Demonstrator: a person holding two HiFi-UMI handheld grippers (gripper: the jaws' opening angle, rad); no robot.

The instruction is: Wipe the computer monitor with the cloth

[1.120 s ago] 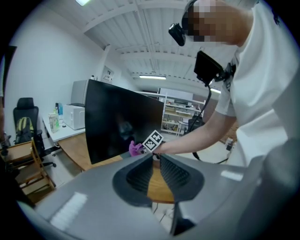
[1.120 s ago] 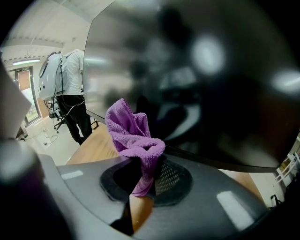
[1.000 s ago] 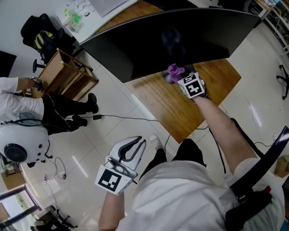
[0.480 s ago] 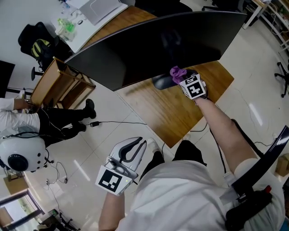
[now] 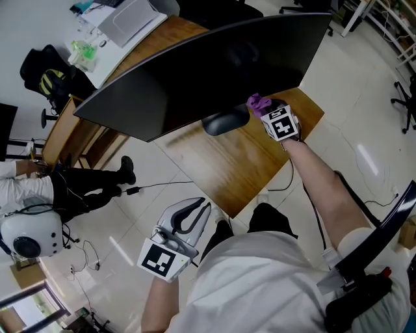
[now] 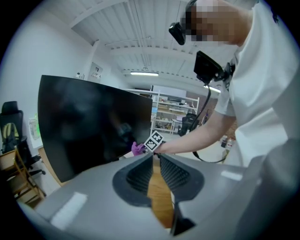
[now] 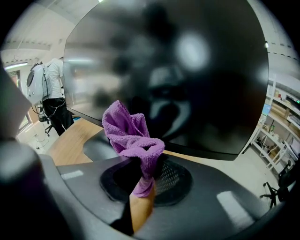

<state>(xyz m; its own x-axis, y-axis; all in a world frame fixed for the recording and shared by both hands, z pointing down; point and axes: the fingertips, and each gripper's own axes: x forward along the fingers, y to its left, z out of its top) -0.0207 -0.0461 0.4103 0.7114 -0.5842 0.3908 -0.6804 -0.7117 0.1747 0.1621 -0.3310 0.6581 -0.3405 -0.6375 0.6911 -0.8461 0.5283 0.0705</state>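
Observation:
A wide, curved black monitor point(image 5: 208, 71) stands on a wooden desk point(image 5: 227, 162). My right gripper point(image 5: 268, 110) is shut on a crumpled purple cloth point(image 5: 259, 103), held at the screen's lower edge to the right of the stand base point(image 5: 224, 120). In the right gripper view the cloth point(image 7: 131, 136) bunches up out of the jaws of the gripper point(image 7: 143, 171), just in front of the dark screen point(image 7: 187, 70). My left gripper point(image 5: 192, 211) hangs low over the floor, shut and empty. Its own view shows the gripper point(image 6: 153, 157), the monitor point(image 6: 89, 122) and the cloth point(image 6: 137, 148).
A person in black trousers point(image 5: 84, 185) sits at the left beside a wooden cabinet point(image 5: 65, 136). A cable point(image 5: 162, 185) runs across the tiled floor. A laptop point(image 5: 127, 16) lies on the far white table. A black bag point(image 5: 45, 75) sits near it.
My right gripper has carried the cloth to the right along the screen's lower edge, away from the stand base. The left gripper has stayed where it was.

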